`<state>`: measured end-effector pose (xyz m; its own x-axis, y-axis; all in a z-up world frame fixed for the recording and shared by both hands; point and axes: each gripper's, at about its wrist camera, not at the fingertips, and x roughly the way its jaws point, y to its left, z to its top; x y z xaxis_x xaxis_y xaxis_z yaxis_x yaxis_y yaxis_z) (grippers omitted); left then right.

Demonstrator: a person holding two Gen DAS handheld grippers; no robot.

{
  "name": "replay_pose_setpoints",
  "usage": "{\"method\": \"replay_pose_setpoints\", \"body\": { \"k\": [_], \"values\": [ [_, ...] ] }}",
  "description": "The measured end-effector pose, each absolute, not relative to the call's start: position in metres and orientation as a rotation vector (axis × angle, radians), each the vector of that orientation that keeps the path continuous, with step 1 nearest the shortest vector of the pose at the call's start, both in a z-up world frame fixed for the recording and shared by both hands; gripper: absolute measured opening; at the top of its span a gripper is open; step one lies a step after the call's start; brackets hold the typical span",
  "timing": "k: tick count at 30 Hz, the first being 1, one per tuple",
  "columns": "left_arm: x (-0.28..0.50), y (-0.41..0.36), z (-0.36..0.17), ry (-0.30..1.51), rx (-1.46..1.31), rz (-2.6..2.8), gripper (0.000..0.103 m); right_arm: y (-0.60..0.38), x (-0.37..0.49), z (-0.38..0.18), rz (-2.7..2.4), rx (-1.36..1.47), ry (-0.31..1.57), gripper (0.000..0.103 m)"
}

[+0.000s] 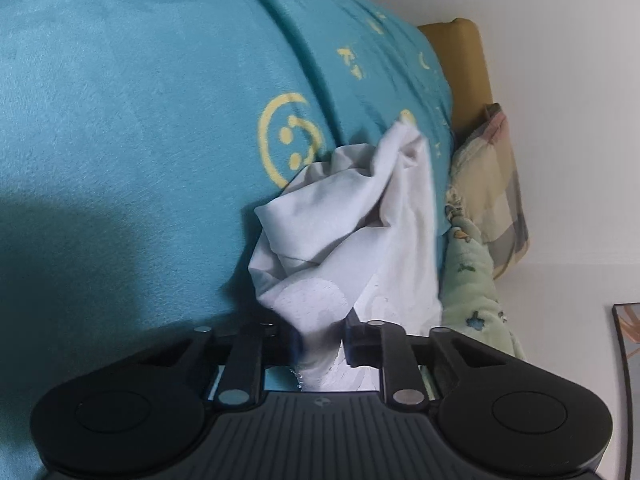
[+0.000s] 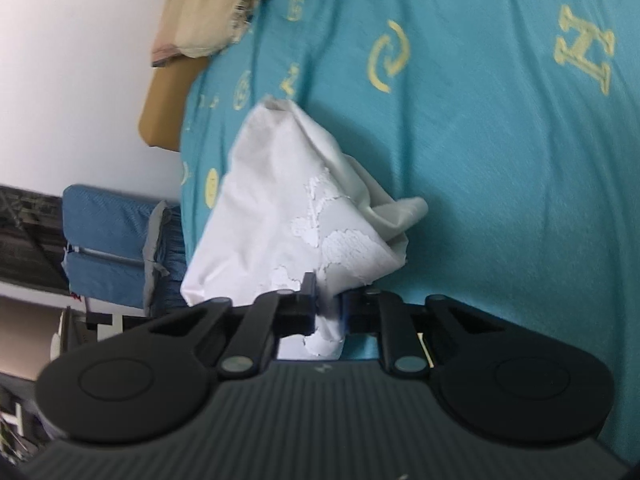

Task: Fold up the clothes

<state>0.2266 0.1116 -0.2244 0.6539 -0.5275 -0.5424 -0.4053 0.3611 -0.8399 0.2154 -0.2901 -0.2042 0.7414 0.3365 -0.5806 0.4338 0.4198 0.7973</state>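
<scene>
The fingers [image 1: 280,332] of both grippers pinch the white garment [image 1: 340,216] above the bed [image 1: 120,100]; next, it needs spreading flat.

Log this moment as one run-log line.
step: fold clothes | left gripper: shut on white garment | right gripper: shut on white garment | garment: bunched, unfolded, over teal blanket

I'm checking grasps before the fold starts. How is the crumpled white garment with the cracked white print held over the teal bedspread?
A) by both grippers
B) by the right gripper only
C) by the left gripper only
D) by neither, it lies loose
A: the crumpled white garment is pinched at the left gripper and, in the right wrist view, at the right gripper, above the teal bedspread.
</scene>
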Motion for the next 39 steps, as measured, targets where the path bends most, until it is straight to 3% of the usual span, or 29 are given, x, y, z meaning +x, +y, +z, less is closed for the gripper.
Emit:
{"method": "replay_pose_setpoints", "body": {
  "k": [7, 18, 27, 35, 39],
  "values": [
    [0.225, 0.101, -0.17, 0.828, -1.201, -0.205, 0.013, -0.299, 0.199, -0.15, -0.013, 1.097, 0.643, 0.01],
    [0.223, 0.007, -0.027, 0.802, -1.026, -0.405, 0.013, -0.376, 0.142, -0.041, 0.012, 1.07, 0.438, 0.01],
    [0.26, -0.158, 0.022, 0.902, -0.875, -0.61, 0.013, -0.508, 0.106, 0.019, -0.105, 0.999, 0.346, 0.01],
    [0.281, -0.335, 0.092, 0.736, -0.805, -0.949, 0.013, -0.617, 0.075, 0.117, -0.227, 0.746, 0.055, 0.01],
    [0.269, -0.403, 0.07, 0.704, -0.683, -1.024, 0.015, -0.635, 0.048, 0.093, -0.366, 0.661, 0.031, 0.01]
  ]
}}
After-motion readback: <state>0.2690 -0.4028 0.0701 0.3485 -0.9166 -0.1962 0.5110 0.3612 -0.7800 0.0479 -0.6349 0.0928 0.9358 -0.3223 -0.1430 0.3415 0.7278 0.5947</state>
